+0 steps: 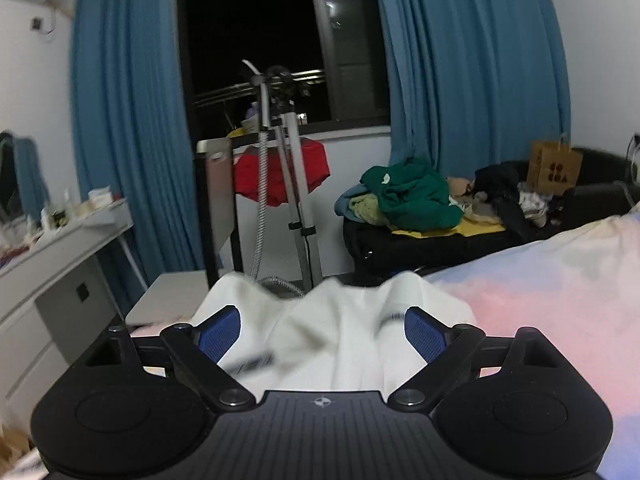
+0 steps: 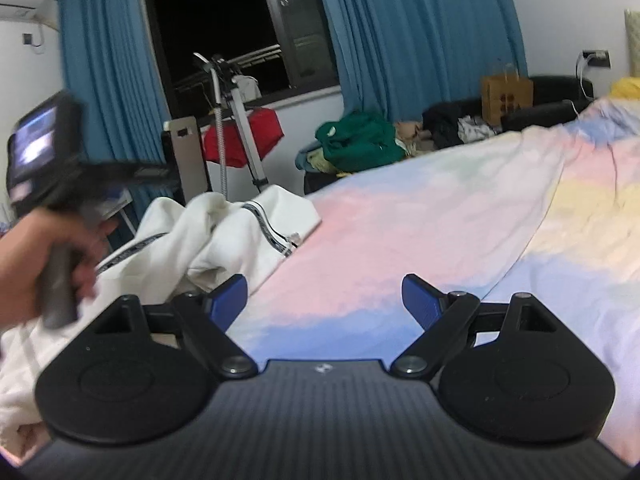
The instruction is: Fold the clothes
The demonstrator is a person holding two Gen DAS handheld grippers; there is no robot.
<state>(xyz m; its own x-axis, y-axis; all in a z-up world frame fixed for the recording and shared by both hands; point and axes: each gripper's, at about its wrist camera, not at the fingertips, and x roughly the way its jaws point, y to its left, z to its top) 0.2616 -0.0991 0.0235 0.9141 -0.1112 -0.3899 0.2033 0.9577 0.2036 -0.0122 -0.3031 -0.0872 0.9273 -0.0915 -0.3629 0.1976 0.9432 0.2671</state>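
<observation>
A white garment with dark striped trim (image 1: 340,332) lies crumpled at the near-left edge of the bed. In the left wrist view my left gripper (image 1: 323,332) hovers right over it, jaws wide, the cloth bunched below and between the blue pads (image 1: 220,336) without being pinched. The right wrist view shows the same garment (image 2: 224,232) to the left of my right gripper (image 2: 324,300), which is open over the bare pastel bedsheet (image 2: 400,220). A person's hand (image 2: 36,256) grips the blurred left gripper's handle above the garment.
Beyond the bed's far edge a black sofa (image 1: 420,244) holds a heap of clothes topped by a green one (image 1: 412,196), and a brown paper bag (image 1: 554,168). A garment steamer stand (image 1: 288,184) with red cloth (image 1: 280,172) stands by the window. A white desk (image 1: 60,256) is at left.
</observation>
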